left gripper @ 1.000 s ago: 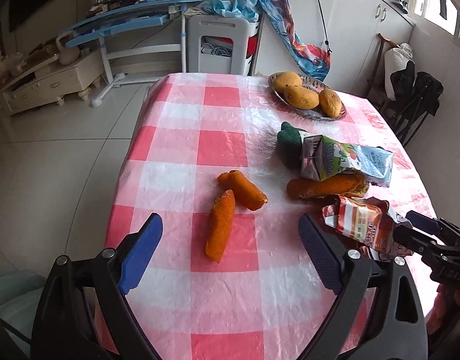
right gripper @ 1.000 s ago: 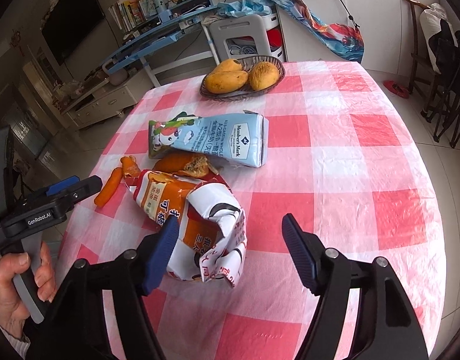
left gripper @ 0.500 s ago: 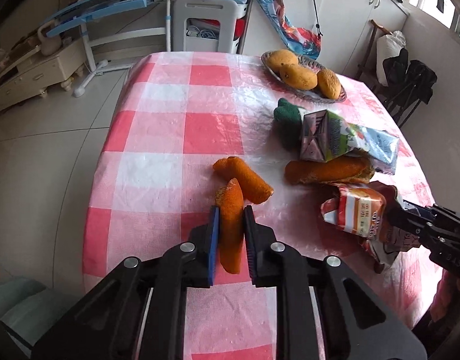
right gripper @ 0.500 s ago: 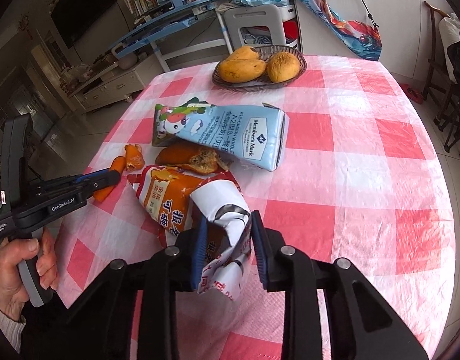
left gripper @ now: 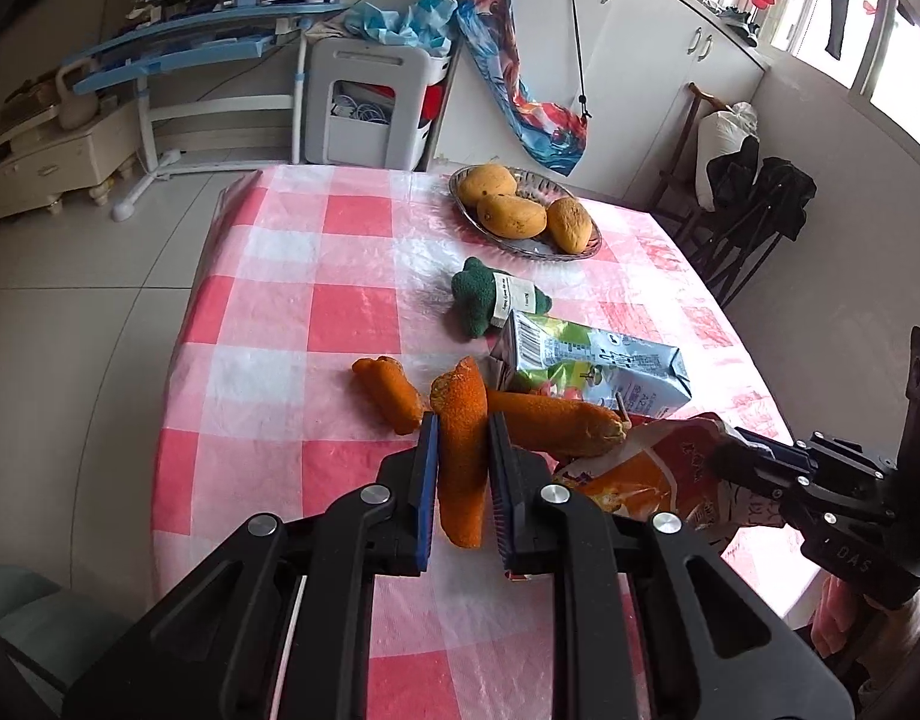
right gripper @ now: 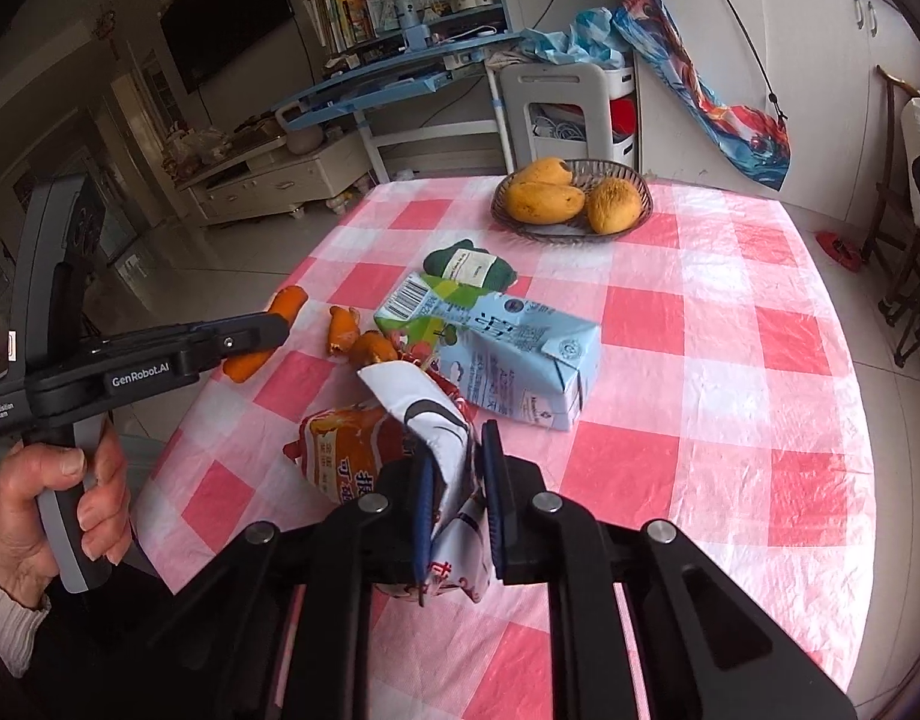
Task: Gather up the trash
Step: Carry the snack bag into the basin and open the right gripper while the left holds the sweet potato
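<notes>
My left gripper [left gripper: 463, 450] is shut on a long orange peel [left gripper: 461, 450] and holds it above the tablecloth; it also shows in the right wrist view [right gripper: 252, 341]. My right gripper [right gripper: 456, 480] is shut on a crumpled orange and white snack bag [right gripper: 393, 438], lifted off the table; the bag shows in the left wrist view [left gripper: 646, 474]. Two more orange peels [left gripper: 390, 393] [left gripper: 550, 423] lie on the table beside a flattened blue milk carton [left gripper: 592, 366].
A green broccoli toy [left gripper: 490, 297] lies behind the carton. A basket of mangoes [left gripper: 523, 210] stands at the table's far side. The pink checked table [left gripper: 315, 312] ends at the left above tiled floor. A white stool and blue desk stand beyond.
Both grippers closed from open: the left on the orange peel, the right on the snack bag. Both then lifted their loads off the table.
</notes>
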The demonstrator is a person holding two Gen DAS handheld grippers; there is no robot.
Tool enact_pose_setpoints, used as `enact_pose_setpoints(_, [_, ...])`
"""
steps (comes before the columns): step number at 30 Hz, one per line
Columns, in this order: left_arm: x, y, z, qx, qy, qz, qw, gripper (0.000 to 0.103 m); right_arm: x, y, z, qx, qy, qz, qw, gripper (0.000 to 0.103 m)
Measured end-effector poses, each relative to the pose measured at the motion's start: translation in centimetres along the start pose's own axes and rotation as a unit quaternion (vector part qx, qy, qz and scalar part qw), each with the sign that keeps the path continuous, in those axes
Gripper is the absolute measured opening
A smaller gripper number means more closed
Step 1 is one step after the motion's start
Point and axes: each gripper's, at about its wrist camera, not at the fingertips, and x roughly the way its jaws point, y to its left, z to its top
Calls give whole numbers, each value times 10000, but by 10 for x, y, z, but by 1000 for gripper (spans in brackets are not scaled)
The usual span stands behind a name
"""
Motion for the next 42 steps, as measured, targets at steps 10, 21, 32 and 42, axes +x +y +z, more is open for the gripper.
enact_pose_setpoints(10, [-13, -16, -17, 130, -14, -120, 9998, 16, -24, 0, -9, -141, -208, -344, 9991, 15])
enact_pose_setpoints(21, [-38, -35, -51, 406, -97, -202, 9989, 16, -68, -1, -35, 27, -490, -462, 9977, 15])
enact_pose_setpoints(32, [-75, -64, -102, 812, -191, -287, 9961, 16, -95, 35, -102, -240, -249, -376, 9987, 15])
enact_pose_setpoints(42, [-92, -84, -142, 997, -98, -328, 9944, 16, -94, 70, -166, -832, 515, -429, 9943, 17])
